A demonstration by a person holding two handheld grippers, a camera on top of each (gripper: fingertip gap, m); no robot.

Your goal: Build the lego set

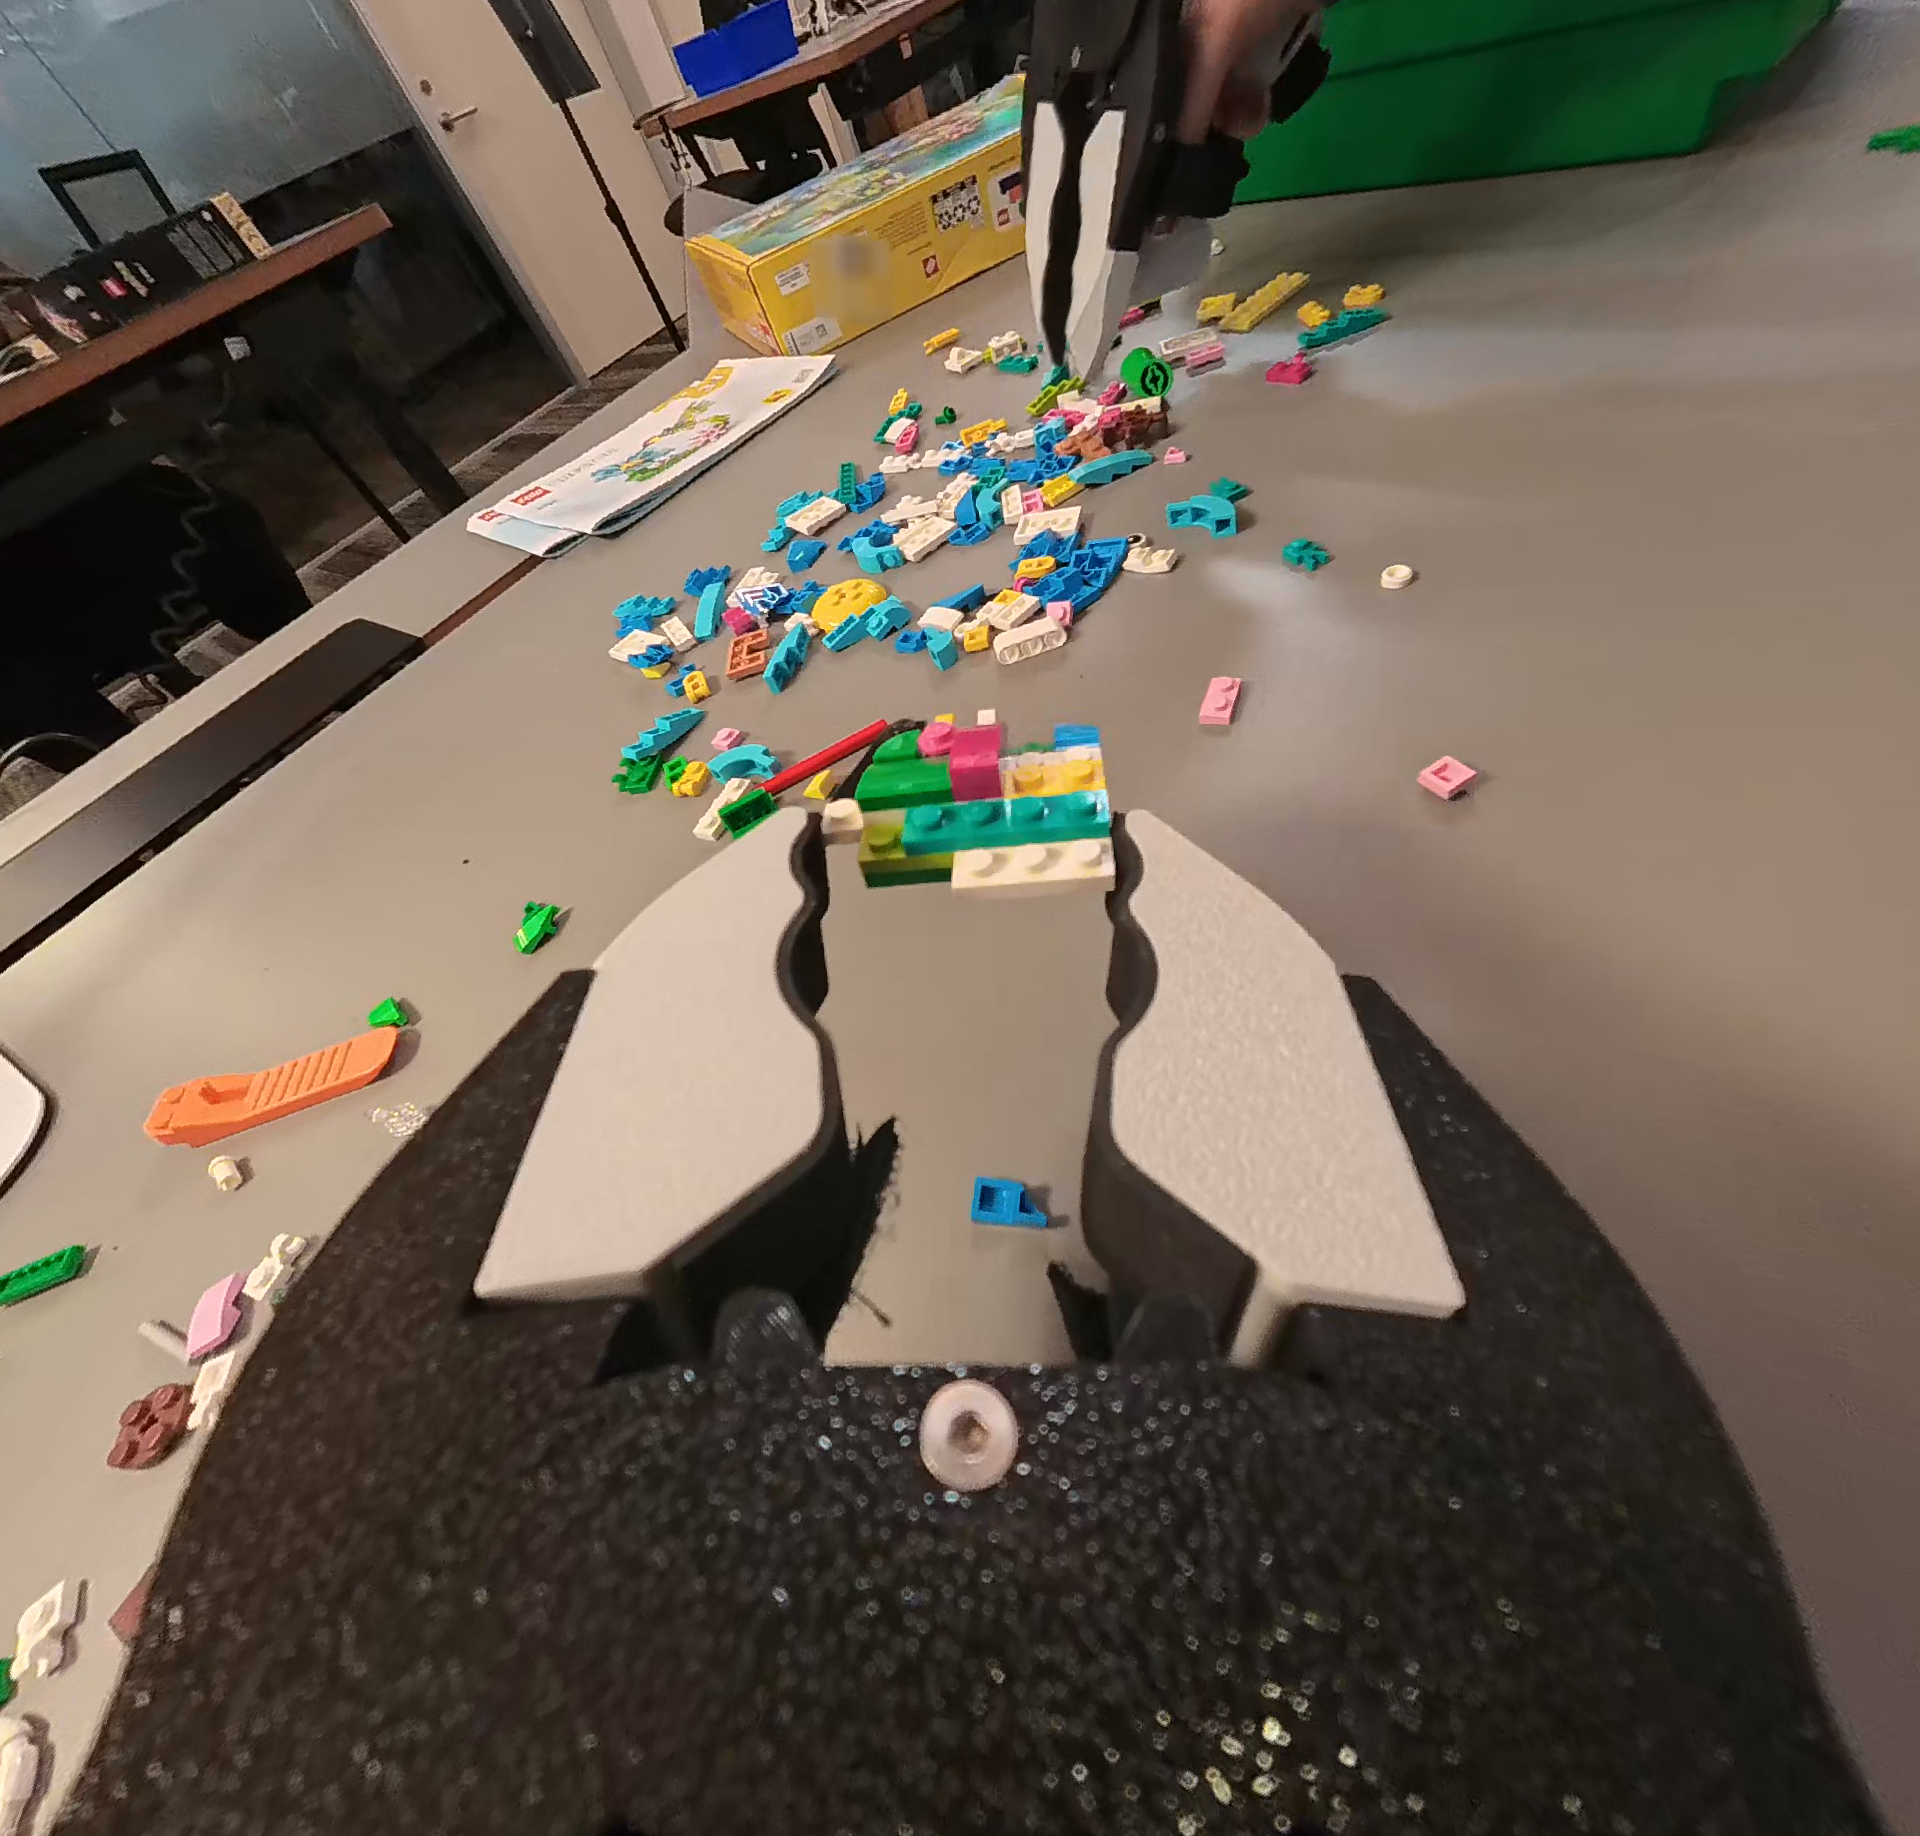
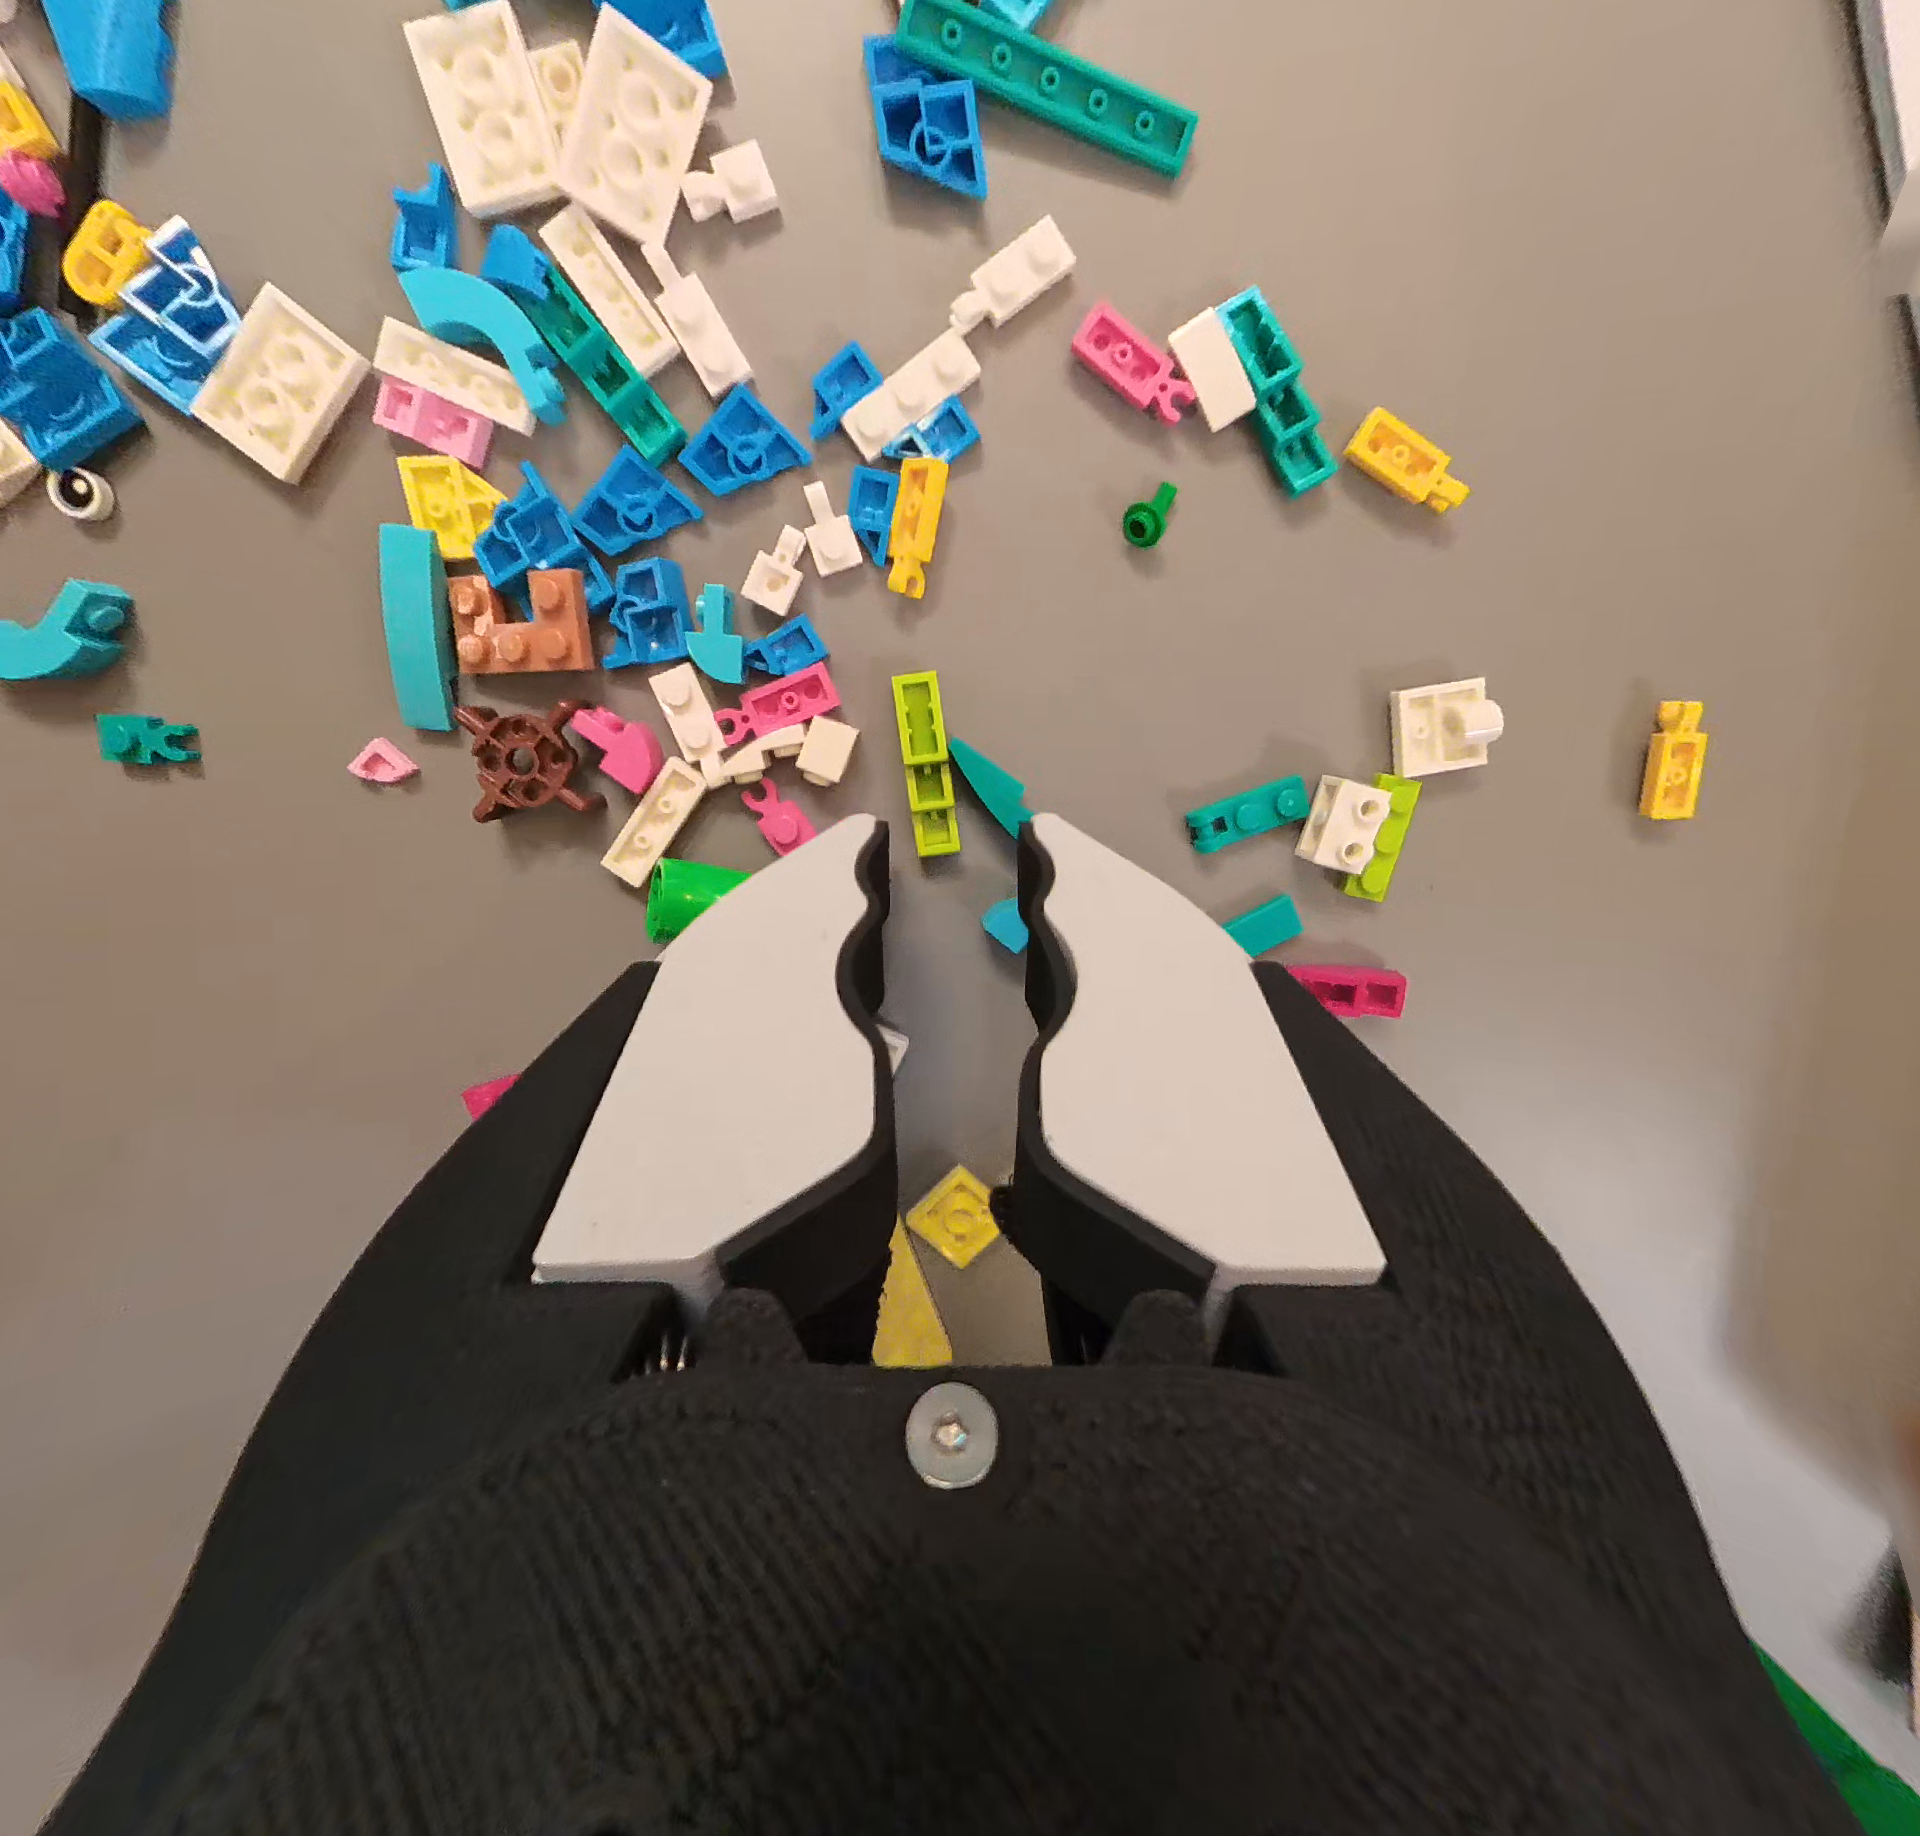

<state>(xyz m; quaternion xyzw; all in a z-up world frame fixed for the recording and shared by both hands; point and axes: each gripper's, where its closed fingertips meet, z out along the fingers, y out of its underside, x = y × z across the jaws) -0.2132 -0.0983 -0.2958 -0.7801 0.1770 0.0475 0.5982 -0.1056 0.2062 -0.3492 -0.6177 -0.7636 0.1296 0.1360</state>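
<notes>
A partly built lego model (image 1: 987, 810), in green, teal, pink, yellow and white, rests on the grey table (image 1: 1455, 851). My left gripper (image 1: 968, 836) has its jaws wide around it, the fingertips against its two sides. Farther off, my right gripper (image 1: 1075, 352) points down into the far end of the loose brick pile (image 1: 935, 560). In the right wrist view the right gripper (image 2: 956, 836) is slightly open and empty, just above the table. A lime plate (image 2: 923, 763) and a teal slope (image 2: 987, 773) lie at its tips.
A yellow set box (image 1: 862, 259) and an instruction booklet (image 1: 665, 446) lie at the far left. An orange brick separator (image 1: 270, 1085) lies near left, by the table edge. A green bin (image 1: 1558, 51) stands at the back right. Loose bricks (image 2: 623, 384) crowd the area left of the right gripper. The left gripper's tips are roughly 35 cm from the right gripper's.
</notes>
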